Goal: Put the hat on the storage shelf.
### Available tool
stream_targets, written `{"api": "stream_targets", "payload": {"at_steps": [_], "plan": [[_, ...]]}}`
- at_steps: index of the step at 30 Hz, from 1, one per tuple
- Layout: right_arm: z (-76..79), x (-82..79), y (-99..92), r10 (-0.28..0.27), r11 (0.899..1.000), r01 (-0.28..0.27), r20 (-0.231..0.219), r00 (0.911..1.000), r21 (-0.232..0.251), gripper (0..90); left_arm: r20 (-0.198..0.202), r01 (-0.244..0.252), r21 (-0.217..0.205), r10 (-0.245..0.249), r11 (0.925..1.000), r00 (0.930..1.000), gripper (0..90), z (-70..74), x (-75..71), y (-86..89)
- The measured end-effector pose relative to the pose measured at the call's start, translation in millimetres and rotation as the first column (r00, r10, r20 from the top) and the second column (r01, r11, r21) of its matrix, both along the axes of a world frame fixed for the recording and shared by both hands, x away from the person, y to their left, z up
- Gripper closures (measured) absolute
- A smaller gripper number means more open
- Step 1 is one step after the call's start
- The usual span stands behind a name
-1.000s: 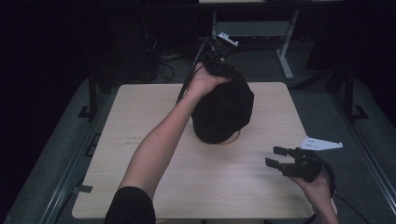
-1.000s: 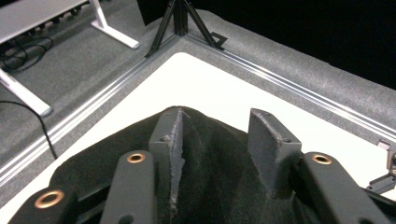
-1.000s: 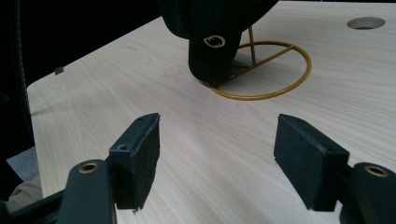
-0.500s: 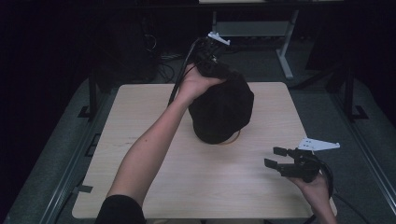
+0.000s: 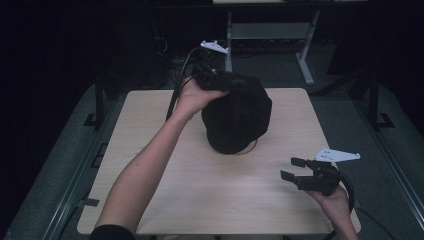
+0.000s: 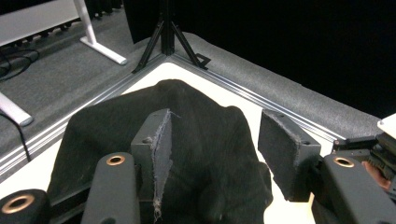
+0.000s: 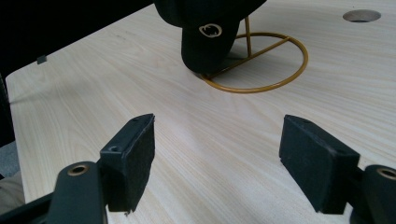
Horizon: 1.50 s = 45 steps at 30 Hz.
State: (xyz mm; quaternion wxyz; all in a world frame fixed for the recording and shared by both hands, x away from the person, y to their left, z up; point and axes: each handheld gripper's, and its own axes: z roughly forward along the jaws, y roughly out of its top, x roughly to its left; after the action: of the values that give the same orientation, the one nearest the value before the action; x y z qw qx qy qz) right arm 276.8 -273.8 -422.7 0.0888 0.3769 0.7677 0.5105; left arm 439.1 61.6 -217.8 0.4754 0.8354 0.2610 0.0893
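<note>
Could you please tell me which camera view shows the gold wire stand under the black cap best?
The right gripper view: the gold wire stand shows its ring base and upright rods on the table. The high view shows just a sliver of ring under the black cap; in the left gripper view the cap covers it.

Left gripper [image 5: 235, 82] opening (outstretched) — right gripper [image 5: 295, 169] agape

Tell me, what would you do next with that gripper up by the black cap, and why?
Probably draw the left gripper up and away from the black cap. Its jaws have just been opening and now stand apart, the cloth loose between them, and the cap hangs draped on the gold wire stand, so it looks placed. The right gripper waits open near the table edge.
</note>
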Motion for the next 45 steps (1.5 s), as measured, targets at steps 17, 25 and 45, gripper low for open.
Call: {"api": "stream_targets", "payload": {"at_steps": [17, 25, 45], "plan": [[-3.5, 2.7, 6.1, -0.024, 1.000, 0.024, 0.000, 0.9997, -0.020, 20.2, 0.005, -0.028, -0.029, 0.028, 0.9992, 0.9996, 41.6, -7.7, -15.3, 44.7], [-4.6, 4.7, 5.8, -0.049, 0.998, 0.049, 0.005, 0.9988, -0.026, 18.8, -0.006, -0.044, -0.048, 0.044, 0.9979, 0.9990, 39.6, -15.9, -23.1, 62.9], [-6.0, 7.1, 10.6, -0.062, 0.997, 0.062, 0.005, 0.9981, -0.040, 18.6, -0.032, -0.059, -0.057, 0.058, 0.9966, 0.9978, 36.0, -38.3, -34.2, 95.8]]}}
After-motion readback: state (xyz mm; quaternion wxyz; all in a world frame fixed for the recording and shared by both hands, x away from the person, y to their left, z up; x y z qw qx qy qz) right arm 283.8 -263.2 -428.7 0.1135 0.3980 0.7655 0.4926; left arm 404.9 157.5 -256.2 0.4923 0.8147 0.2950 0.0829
